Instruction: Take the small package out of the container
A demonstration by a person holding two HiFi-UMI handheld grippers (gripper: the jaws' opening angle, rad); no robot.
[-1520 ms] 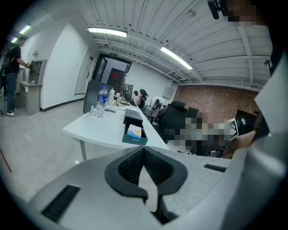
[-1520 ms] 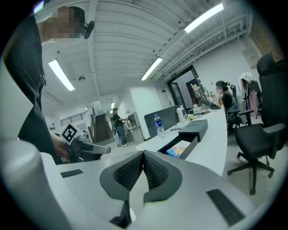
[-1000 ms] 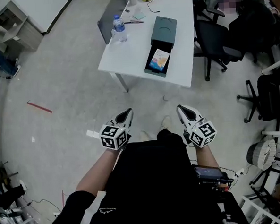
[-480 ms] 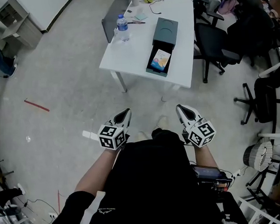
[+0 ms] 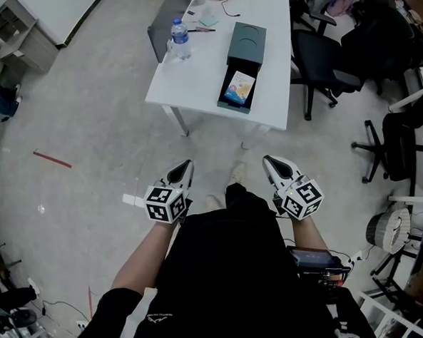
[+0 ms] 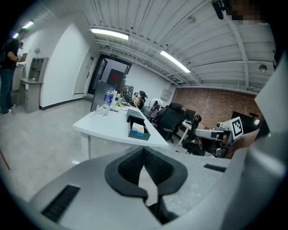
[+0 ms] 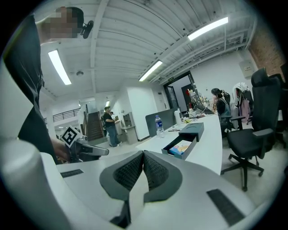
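A dark green container (image 5: pixel 242 68) lies open on the white table (image 5: pixel 199 80), its lid beside it. Inside rests a small colourful package (image 5: pixel 238 89), also seen as the package (image 6: pixel 137 129) in the left gripper view and the package (image 7: pixel 182 146) in the right gripper view. My left gripper (image 5: pixel 184 169) and right gripper (image 5: pixel 270 163) are held low in front of my body, well short of the table. Both are shut with nothing between the pads.
A water bottle (image 5: pixel 180 41) stands at the table's left edge, with papers and cables at its far end. Black office chairs (image 5: pixel 324 65) stand to the right of the table. A red strip (image 5: pixel 51 159) lies on the grey floor. People stand far off.
The table and container have shifted slightly nearer and left in the head view. Both grippers sit a little higher in that view, still shut.
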